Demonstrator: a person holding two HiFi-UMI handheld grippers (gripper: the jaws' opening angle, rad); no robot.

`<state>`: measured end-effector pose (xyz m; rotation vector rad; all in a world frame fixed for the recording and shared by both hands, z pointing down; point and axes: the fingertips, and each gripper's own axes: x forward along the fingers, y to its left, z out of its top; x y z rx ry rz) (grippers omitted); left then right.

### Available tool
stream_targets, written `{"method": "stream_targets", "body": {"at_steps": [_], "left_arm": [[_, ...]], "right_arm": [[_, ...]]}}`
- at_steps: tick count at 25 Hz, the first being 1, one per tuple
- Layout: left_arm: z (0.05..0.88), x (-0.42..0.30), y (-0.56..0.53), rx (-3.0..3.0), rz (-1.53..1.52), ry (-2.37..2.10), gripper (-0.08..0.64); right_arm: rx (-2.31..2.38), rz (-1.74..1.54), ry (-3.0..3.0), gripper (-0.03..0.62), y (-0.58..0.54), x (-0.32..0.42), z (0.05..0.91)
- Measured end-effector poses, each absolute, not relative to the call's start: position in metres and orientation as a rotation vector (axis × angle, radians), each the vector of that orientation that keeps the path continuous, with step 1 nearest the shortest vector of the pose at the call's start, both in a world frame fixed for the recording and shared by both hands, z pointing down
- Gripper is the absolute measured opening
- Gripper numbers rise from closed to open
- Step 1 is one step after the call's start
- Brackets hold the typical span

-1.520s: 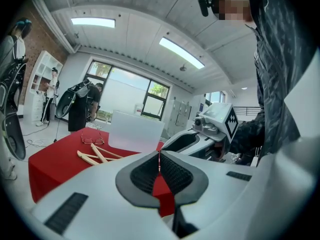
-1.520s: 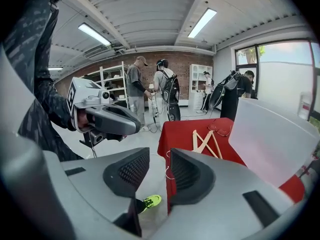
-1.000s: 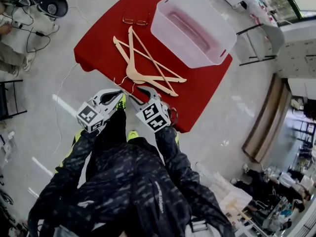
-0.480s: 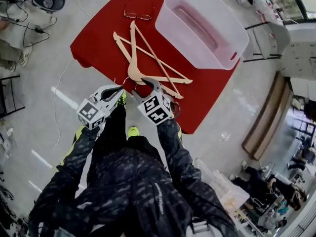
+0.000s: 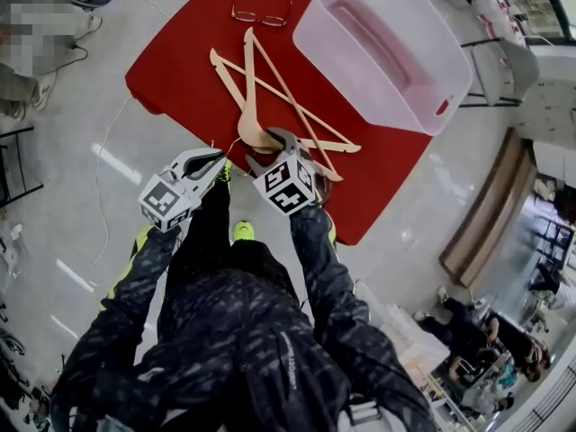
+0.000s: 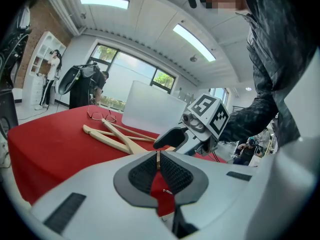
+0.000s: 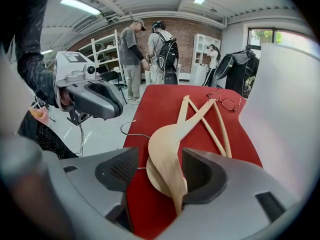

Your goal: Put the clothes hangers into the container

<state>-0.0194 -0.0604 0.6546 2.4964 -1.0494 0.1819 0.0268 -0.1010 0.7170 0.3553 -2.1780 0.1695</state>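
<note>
At table [image 5: 153, 88] near edge: crossed hangers [image 5: 250, 97]; container [image 5: 360, 88] behind, bare room beside

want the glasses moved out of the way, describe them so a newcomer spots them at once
On the red table, look past the two crossed wooden hangers toward the edge farthest from the person, just left of the clear container. The glasses lie there, the only thin dark wire frame, touching neither.

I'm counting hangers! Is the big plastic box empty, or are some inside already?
Empty: the head view shows only the container's bare bottom, and both wooden hangers lie crossed on the red table.
</note>
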Motion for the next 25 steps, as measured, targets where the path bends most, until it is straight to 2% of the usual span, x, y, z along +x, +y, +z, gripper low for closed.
{"method": "stream_targets", "body": {"at_steps": [18, 25], "left_arm": [[0.657, -0.028, -0.071, 2.475, 0.131, -1.020, 0.012], [0.653, -0.034, -0.068, 2.464, 0.123, -1.036, 0.012]], "right_arm": [[0.254, 0.184, -2.046, 0.264, -0.109, 0.024, 0.746], [0.252, 0.208, -2.036, 0.231, -0.104, 0.024, 0.744]]}}
